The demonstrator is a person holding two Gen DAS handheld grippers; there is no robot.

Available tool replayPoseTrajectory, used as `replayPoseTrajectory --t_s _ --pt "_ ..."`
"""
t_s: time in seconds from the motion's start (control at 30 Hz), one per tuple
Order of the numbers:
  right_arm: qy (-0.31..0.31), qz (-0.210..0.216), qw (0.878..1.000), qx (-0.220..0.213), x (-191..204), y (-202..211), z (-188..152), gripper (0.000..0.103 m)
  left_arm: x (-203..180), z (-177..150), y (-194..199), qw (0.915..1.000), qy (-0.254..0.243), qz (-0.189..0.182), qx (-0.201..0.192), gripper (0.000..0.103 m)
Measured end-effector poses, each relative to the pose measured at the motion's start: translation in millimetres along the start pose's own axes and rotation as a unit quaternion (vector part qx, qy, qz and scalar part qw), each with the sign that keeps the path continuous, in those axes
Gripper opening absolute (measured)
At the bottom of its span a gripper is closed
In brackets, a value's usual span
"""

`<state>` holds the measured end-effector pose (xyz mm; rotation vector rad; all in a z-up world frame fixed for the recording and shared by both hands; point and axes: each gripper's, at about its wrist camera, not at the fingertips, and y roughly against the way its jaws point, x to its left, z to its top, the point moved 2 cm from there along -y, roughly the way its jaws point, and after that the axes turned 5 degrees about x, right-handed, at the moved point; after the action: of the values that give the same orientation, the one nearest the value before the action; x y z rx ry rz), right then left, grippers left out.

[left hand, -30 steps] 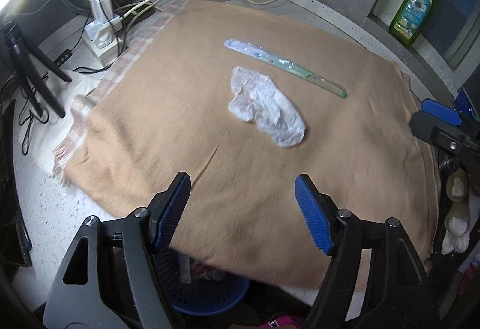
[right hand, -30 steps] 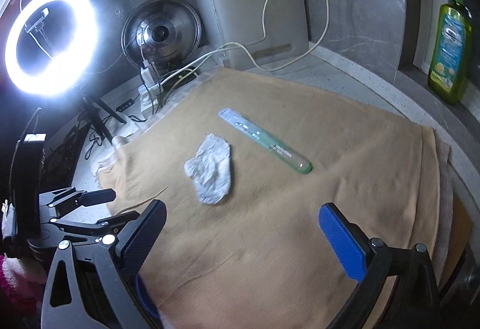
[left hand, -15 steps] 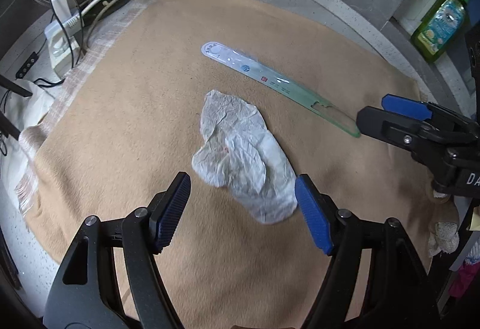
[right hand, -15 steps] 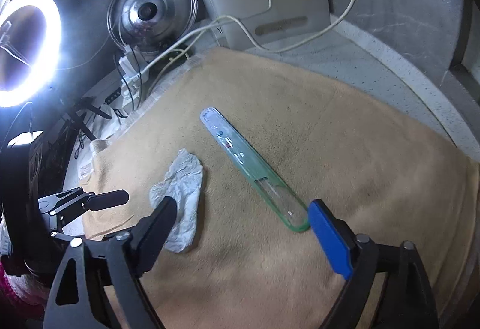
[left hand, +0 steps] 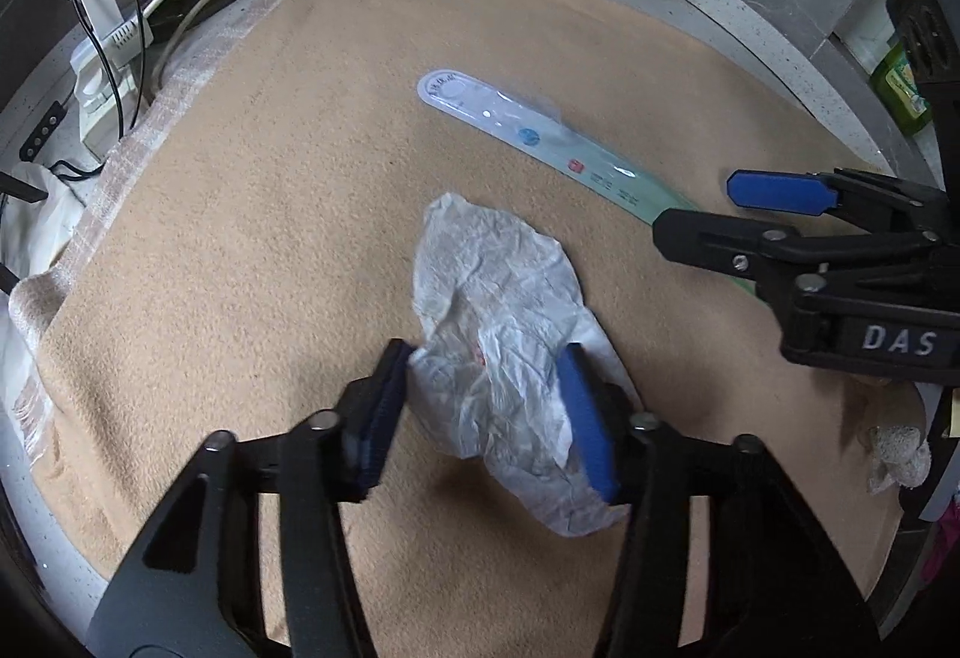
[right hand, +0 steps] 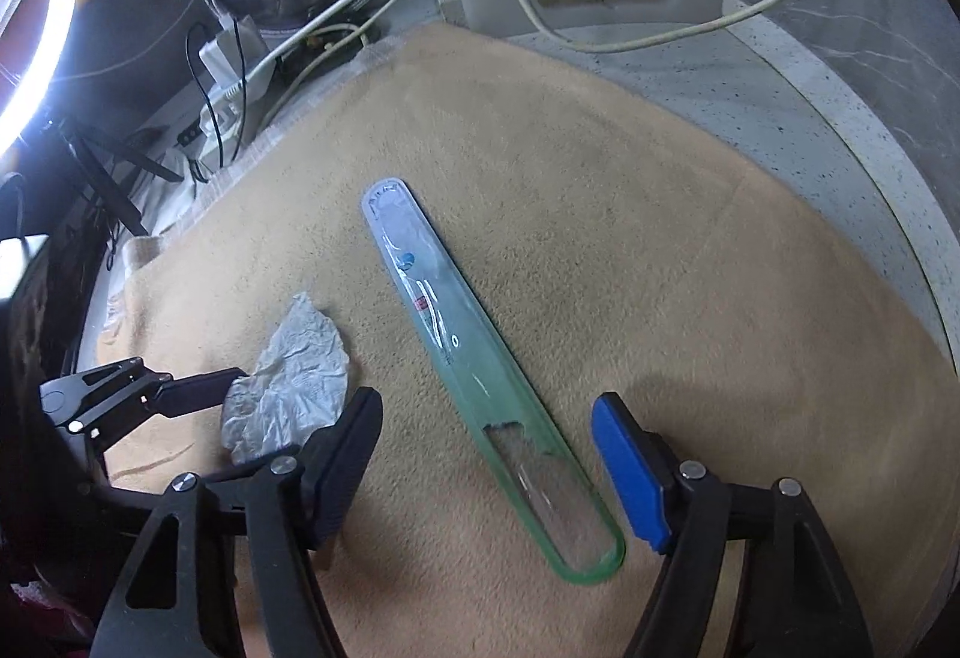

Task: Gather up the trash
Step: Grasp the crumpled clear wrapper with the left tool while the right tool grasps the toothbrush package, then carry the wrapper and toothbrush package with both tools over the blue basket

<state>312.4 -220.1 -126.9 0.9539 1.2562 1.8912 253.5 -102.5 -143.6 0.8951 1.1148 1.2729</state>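
Tissue (left hand: 501, 334), white and crumpled, sits between spread left gripper (left hand: 489, 412) fingers; right gripper (right hand: 486, 463) fingers gape around green wrapper (right hand: 480, 382).

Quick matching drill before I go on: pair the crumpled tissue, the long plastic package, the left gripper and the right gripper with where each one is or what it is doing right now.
Things:
1. crumpled tissue
2. long plastic package
3. left gripper
4. right gripper

States:
A. open, straddling the green end of the package
B. lies flat and diagonal on the tan blanket
C. white, bunched up between two blue pads
D. closing in on the tissue, pads at its sides

Pairs: 1-C, 2-B, 3-D, 4-A
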Motion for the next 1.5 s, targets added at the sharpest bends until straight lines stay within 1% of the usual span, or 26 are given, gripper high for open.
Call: replayPoseTrajectory --t_s 0.03,0.07,0.1,0.17,0.3,0.37,0.4,0.43,0.5,0.53,0.63,0.77,1.03,1.17,1.37,1.5 --pt "0.004 -0.003 1.0 0.004 0.7 -3.5 2.7 0.074 1.3 1.3 0.0 1.0 0.002 -0.001 -0.001 0.035" --pt "0.008 -0.006 1.0 0.007 1.6 -5.9 3.6 0.074 2.4 3.0 -0.3 1.0 0.003 -0.001 -0.001 0.023" --pt "0.013 -0.009 1.0 0.01 2.5 -9.3 5.6 0.072 4.4 4.1 -0.4 1.0 0.004 -0.002 -0.001 0.013" --pt "0.02 -0.017 0.999 0.019 4.4 -16.3 8.7 0.07 7.2 5.0 -1.0 0.9999 0.008 -0.014 0.0 0.007" --pt "0.044 -0.041 0.998 0.024 13.5 -24.5 12.8 0.07 9.7 4.5 -0.8 0.9997 0.012 -0.02 -0.004 0.004" --pt "0.057 -0.055 0.997 0.023 17.8 -26.8 14.3 0.065 12.1 4.8 0.0 0.9996 0.016 -0.024 -0.005 0.003" --pt "0.063 -0.061 0.996 0.022 19.9 -27.1 14.2 0.058 13.3 4.9 0.6 0.9994 0.019 -0.028 -0.006 0.002" --pt "0.066 -0.064 0.996 0.02 21.7 -27.2 14.6 0.048 14.6 4.8 1.5 0.9993 0.021 -0.03 -0.006 0.002" --pt "0.07 -0.067 0.995 0.017 23.7 -25.2 15.2 0.036 16.8 3.8 4.1 0.9991 0.025 -0.032 -0.01 0.001" --pt "0.07 -0.067 0.995 0.017 24.3 -24.6 15.4 0.033 17.4 2.7 5.2 0.9991 0.026 -0.032 -0.012 0.001" --pt "0.075 -0.074 0.994 0.014 26.2 -23.0 14.5 0.029 21.1 1.4 9.9 0.9988 0.03 -0.035 -0.017 0.001" --pt "0.061 -0.071 0.996 0.0 25.0 -17.1 12.4 0.029 24.0 0.2 20.2 0.9982 0.035 -0.04 -0.026 0.001" --pt "0.024 -0.052 0.997 -0.044 19.4 13.7 3.9 0.029 39.3 -9.1 51.9 0.9961 0.052 -0.047 -0.054 0.0" --pt "0.01 -0.034 0.998 -0.058 22.3 28.6 -3.1 0.029 43.7 -17.8 66.6 0.996 0.047 -0.035 -0.068 0.001" --pt "-0.01 -0.007 0.996 -0.084 40.2 58.2 -22.9 0.029 57.3 -35.6 86.0 0.9952 0.045 -0.033 -0.081 0.0" --pt "-0.025 0.002 0.995 -0.097 59.0 74.4 -41.1 0.029 67.2 -50.8 98.5 0.9952 0.029 -0.041 -0.084 0.0"
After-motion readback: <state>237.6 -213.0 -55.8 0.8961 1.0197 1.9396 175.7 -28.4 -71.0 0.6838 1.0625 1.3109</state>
